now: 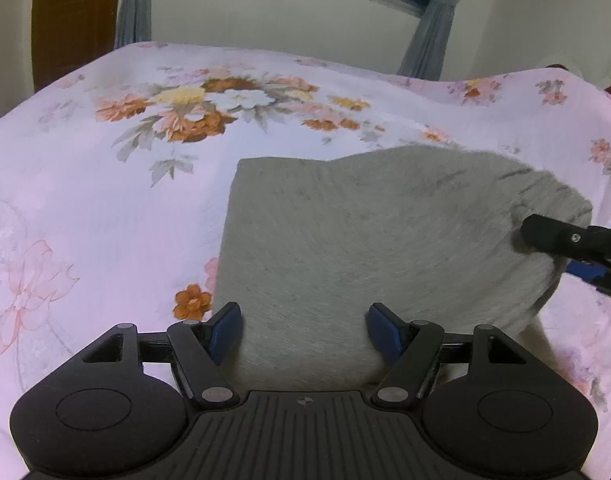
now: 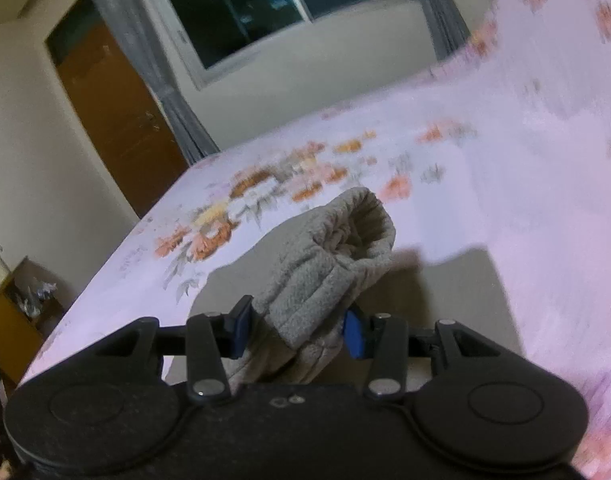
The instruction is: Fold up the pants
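Lying on the flowered bed sheet point(image 1: 105, 208): grey pants point(image 1: 365, 248). Left gripper point(image 1: 304, 330) hovering spread over near edge. Only right view showing right gripper point(image 2: 297, 330) pinching a bunched, lifted fold; door point(image 2: 117, 120) at far left.
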`<control>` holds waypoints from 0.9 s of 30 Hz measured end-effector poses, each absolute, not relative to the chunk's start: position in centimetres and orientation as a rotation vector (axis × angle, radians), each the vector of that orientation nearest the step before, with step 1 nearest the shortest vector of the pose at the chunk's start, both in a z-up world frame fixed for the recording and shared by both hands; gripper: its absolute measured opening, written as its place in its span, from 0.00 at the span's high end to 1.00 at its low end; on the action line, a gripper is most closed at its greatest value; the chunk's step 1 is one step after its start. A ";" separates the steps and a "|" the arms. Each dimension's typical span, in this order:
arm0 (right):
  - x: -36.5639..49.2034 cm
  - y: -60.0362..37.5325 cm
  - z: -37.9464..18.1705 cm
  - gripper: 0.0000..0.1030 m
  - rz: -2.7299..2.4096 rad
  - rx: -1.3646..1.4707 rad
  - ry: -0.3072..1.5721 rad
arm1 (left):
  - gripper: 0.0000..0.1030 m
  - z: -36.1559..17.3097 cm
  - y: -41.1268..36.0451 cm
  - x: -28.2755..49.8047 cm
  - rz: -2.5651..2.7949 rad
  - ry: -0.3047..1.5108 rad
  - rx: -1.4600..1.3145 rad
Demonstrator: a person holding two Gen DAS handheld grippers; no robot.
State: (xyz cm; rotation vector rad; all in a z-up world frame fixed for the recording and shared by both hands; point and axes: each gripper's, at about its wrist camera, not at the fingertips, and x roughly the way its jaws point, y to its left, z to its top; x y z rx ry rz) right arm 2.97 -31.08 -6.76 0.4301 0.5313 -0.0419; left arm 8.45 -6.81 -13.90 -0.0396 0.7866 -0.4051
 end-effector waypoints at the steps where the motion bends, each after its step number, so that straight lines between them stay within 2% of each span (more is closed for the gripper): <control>1: 2.6 -31.3 -6.5 0.56 -0.044 0.408 0.525 | 0.32 -13.8 -7.1 8.4 -0.413 0.787 -0.035; 6: 1.0 -34.1 -8.2 0.56 -0.105 0.465 0.558 | 0.32 -14.8 -8.9 8.2 -0.440 0.814 -0.003; 13: -0.4 -36.7 -13.3 0.55 -0.180 0.592 0.676 | 0.32 -16.1 -11.1 7.3 -0.451 0.815 0.087; 20: -0.2 -36.5 -11.3 0.55 -0.169 0.534 0.589 | 0.32 -15.4 -11.0 7.4 -0.453 0.806 0.050; 24: -0.6 -37.1 -13.4 0.53 -0.232 0.563 0.660 | 0.32 -16.4 -11.9 7.7 -0.456 0.820 0.103; 27: -1.5 -37.5 -14.2 0.47 -0.245 0.610 0.670 | 0.30 -16.5 -12.2 7.5 -0.458 0.808 0.120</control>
